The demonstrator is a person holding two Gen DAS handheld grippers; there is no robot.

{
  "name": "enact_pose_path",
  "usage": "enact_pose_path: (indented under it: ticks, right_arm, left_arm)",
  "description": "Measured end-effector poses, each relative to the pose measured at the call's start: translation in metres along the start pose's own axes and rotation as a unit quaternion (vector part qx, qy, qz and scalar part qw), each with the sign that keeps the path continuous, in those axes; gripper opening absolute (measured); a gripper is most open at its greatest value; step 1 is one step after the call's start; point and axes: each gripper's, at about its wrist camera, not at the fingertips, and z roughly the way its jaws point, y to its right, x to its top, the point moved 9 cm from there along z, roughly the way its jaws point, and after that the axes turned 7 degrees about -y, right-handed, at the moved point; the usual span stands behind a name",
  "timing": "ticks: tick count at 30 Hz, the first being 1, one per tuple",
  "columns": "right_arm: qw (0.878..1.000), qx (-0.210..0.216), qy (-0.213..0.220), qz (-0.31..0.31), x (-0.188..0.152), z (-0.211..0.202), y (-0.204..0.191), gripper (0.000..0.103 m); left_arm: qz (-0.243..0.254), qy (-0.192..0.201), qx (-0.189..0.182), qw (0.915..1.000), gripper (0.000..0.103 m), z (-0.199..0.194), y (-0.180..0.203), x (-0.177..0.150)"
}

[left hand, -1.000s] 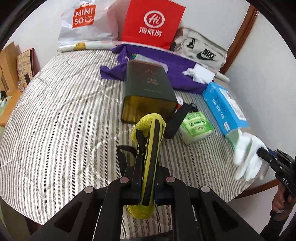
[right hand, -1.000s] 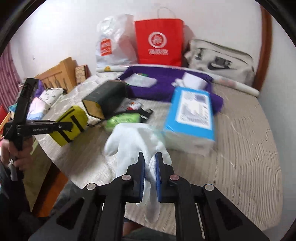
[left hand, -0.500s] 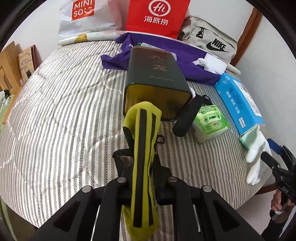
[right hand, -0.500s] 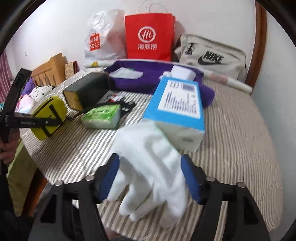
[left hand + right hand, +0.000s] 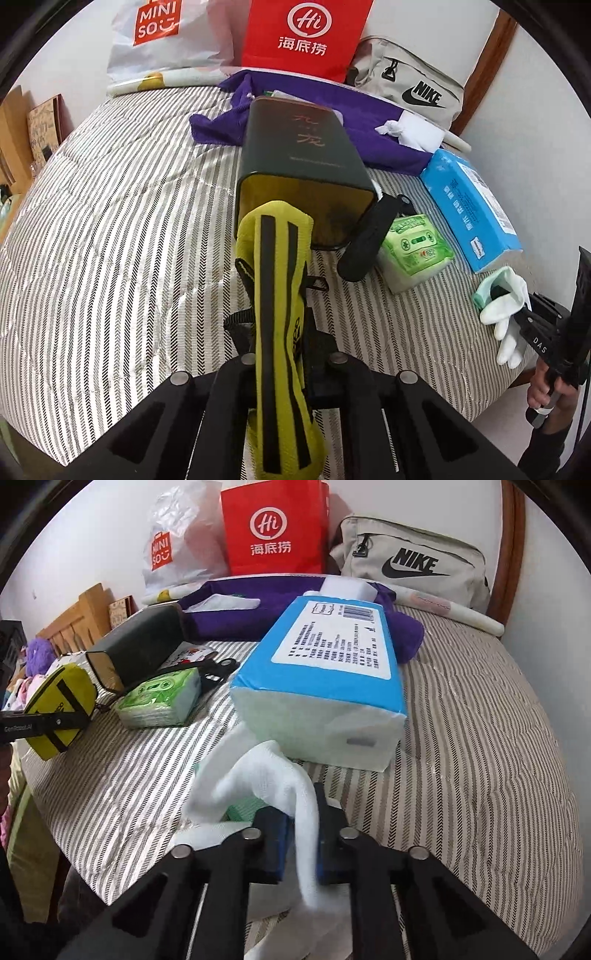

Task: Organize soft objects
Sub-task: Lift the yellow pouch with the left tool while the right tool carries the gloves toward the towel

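Note:
My left gripper (image 5: 280, 354) is shut on a yellow pouch with black stripes (image 5: 277, 288). The pouch's far tip reaches the open yellow mouth of a dark green box (image 5: 306, 162) that lies on its side on the striped bed (image 5: 110, 240). At the bed's near edge my right gripper (image 5: 301, 834) is shut on a white glove (image 5: 258, 775), whose upper part folds over toward the blue tissue pack (image 5: 325, 672). The left wrist view shows that glove (image 5: 506, 291) and right gripper (image 5: 535, 332) at the far right. The yellow pouch (image 5: 61, 705) appears at the left of the right wrist view.
A green tissue pack (image 5: 413, 247) and a black strap (image 5: 369, 240) lie right of the box. Behind are a purple cloth (image 5: 369, 122), a grey Nike bag (image 5: 410, 88), a red paper bag (image 5: 303, 37) and a white Miniso bag (image 5: 162, 33). A person's hand (image 5: 546, 391) holds the right gripper.
The right gripper opened around the white glove, sank toward the bed and shut on it again. The yellow pouch's tip has come nearer the box's mouth.

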Motion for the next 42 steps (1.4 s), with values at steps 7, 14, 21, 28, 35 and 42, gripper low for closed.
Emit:
enact_pose_path:
  ticks: [7,14,21,28,35,42]
  right_arm:
    - [1.000,0.020,-0.003,0.015,-0.003,-0.013,-0.003,0.007]
    - [0.999,0.026,0.008,0.026,0.006,-0.036,-0.006,0.007]
    - [0.999,0.032,0.036,0.002,0.031,-0.067,-0.020,0.007]
    - [0.998,0.033,0.061,-0.006,0.069,-0.087,-0.031,0.007]
    - [0.997,0.027,0.074,-0.027,0.105,-0.093,-0.042,0.007]
    - [0.996,0.027,0.080,-0.038,0.137,-0.090,-0.047,0.007]
  left_arm:
    - [-0.002,0.003,-0.007,1.0000,0.008,-0.015,0.003,-0.002]
    - [-0.013,0.017,-0.019,0.9996,0.008,-0.033,0.005,0.003]
    - [-0.007,0.037,-0.023,0.9990,0.008,-0.058,0.013,0.015]
    - [0.000,0.050,-0.023,0.9985,0.008,-0.080,0.020,0.038]
    - [0.004,0.063,-0.027,0.9976,0.008,-0.091,0.026,0.066]
    - [0.008,0.067,-0.030,0.9973,0.008,-0.088,0.030,0.099]
